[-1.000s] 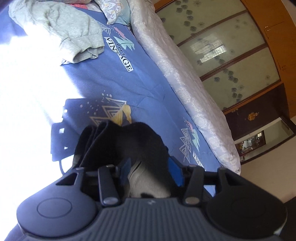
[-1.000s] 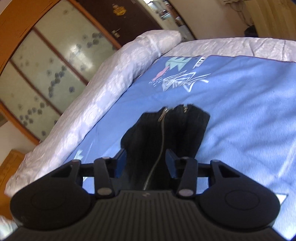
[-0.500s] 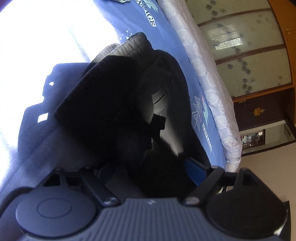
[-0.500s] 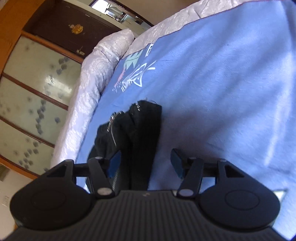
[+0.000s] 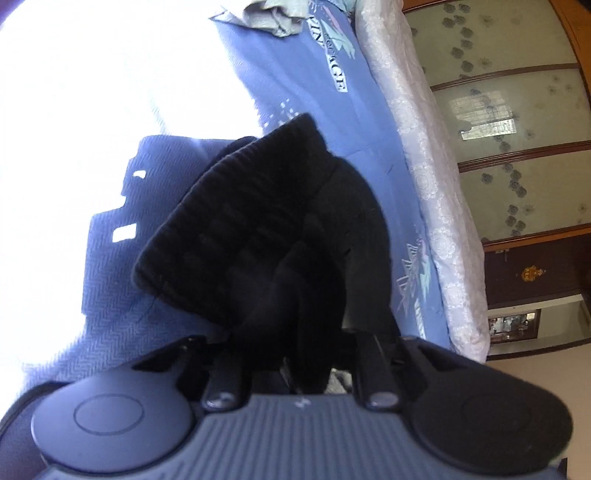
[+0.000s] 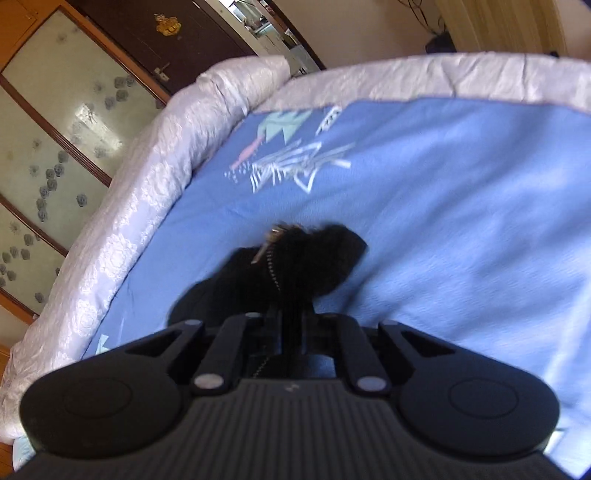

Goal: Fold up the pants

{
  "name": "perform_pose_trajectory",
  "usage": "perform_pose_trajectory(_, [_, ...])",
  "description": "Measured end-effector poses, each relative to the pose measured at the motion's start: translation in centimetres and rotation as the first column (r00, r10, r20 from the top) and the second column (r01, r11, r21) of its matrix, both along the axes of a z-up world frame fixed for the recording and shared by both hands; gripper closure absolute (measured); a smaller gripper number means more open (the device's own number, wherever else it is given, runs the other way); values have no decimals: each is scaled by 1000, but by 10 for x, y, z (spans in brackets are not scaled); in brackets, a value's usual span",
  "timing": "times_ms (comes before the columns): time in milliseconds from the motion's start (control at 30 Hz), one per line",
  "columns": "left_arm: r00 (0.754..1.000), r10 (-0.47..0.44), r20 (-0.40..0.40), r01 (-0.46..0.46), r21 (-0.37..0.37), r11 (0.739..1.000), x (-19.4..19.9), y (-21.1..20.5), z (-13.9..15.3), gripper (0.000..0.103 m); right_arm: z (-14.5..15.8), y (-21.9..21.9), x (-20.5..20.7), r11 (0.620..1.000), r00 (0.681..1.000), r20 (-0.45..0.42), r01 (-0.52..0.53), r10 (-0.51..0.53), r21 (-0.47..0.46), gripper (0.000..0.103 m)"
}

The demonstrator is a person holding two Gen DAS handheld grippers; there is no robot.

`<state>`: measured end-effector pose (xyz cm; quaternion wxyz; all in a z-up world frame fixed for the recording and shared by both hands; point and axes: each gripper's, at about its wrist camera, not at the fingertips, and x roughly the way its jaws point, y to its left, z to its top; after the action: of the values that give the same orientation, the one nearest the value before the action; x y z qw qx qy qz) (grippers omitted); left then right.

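The black pants [image 5: 266, 229] are bunched on the blue bedspread [image 5: 295, 96], their ribbed waistband folded toward the left in the left wrist view. My left gripper [image 5: 299, 354] is shut on the black fabric, which hides the fingertips. In the right wrist view the pants [image 6: 295, 266] show a metal zipper [image 6: 271, 240] at the far end. My right gripper [image 6: 291, 325] is shut on the pants near the zipper line, just above the bedspread [image 6: 443, 203].
A grey garment [image 5: 277, 14] lies at the far end of the bed. A white quilted border [image 6: 155, 177] runs along the bed edge, with a patterned glass wardrobe [image 5: 517, 110] beyond. Strong sunlight washes out the left side of the bedspread.
Both grippers closed on the pants; half a second ago both were open around them. The right view has swung back so the zipper end lies straight ahead.
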<state>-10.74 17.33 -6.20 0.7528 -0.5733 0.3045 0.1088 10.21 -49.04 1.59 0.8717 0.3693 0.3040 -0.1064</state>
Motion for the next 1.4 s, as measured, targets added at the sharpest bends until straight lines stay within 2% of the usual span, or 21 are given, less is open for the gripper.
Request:
perform_pose_trajectory(100, [1000,-24,2,24,-12,1000,-13,5,29,90,30,-9,-23,1000,1000,-29,-6,6,4,92])
perform_pose_trajectory(200, [999,-47,1,47,23,999,-34,8,63,90,58,-11,-52,999,998,-55,-37,35,-32,92])
perform_pose_trajectory(267, [999,-49,11,49,44,998,-56,12,80,90,69,-12,-74,996,996,-64,-68,64,-66,92])
perform_pose_trajectory(333, [998,-57,0,57,53,997,-78,15,85,90,69,-17,-107,994,994,-69,-89,85,-56,92])
perform_pose_trajectory(433, [997,-58,-56,60,38,997,-116,20,72,90,55,-28,-163,995,992,-85,-98,97,-6,92])
perform_pose_trajectory(567, [984,-43,-170,43,-7,999,-164,16,25,87,14,-42,-240,996,987,-153,-46,56,71,91])
perform_pose_trajectory(633, [969,-56,-242,56,-8,998,-174,11,6,76,-4,-47,-270,997,982,-188,-16,30,71,82])
perform_pose_trajectory(667, [964,-57,-262,53,-21,998,-180,10,-1,75,-10,-49,-280,999,976,-219,1,10,48,73])
perform_pose_trajectory(700, [970,-55,-238,49,-34,998,-185,10,-1,75,-12,-49,-289,1000,969,-246,18,-14,13,71])
perform_pose_trajectory(733, [971,-60,-230,53,-38,998,-189,13,3,72,-9,-50,-297,1000,974,-226,12,-11,0,70])
perform_pose_trajectory(767, [974,-62,-217,61,-12,998,-193,15,12,71,-3,-50,-304,1000,976,-216,16,-22,-27,66])
perform_pose_trajectory(833, [983,-73,-171,82,47,996,-201,18,32,71,15,-45,-314,993,984,-175,14,-35,-119,66])
perform_pose_trajectory(900, [993,-70,-94,81,122,989,-210,20,57,71,34,-34,-318,985,994,-107,-35,17,-170,66])
perform_pose_trajectory(967, [996,-78,-35,84,224,971,-207,19,81,67,52,-15,-313,974,992,-43,-124,118,-190,66])
perform_pose_trajectory(1067, [992,-123,0,117,299,947,-182,11,102,59,66,32,-297,928,949,6,-307,315,-210,66])
perform_pose_trajectory(1133, [983,-180,28,164,285,944,-157,4,104,57,65,76,-277,872,894,3,-436,448,-221,66])
perform_pose_trajectory(1200, [972,-232,21,218,273,937,-128,-4,98,50,60,123,-260,805,832,-11,-540,555,-244,62])
perform_pose_trajectory(1233, [967,-254,-3,247,254,935,-112,-9,90,46,56,144,-251,780,809,-22,-573,587,-252,61])
perform_pose_trajectory(1300, [955,-294,-25,294,170,941,-83,-12,67,45,41,171,-231,752,776,-37,-620,629,-223,59])
perform_pose_trajectory(1367, [947,-320,-40,322,81,943,-62,-17,41,50,19,186,-211,755,767,-69,-641,638,-142,59])
perform_pose_trajectory(1400, [943,-327,-55,331,66,941,-52,-20,31,52,3,191,-204,757,760,-93,-650,643,-74,59])
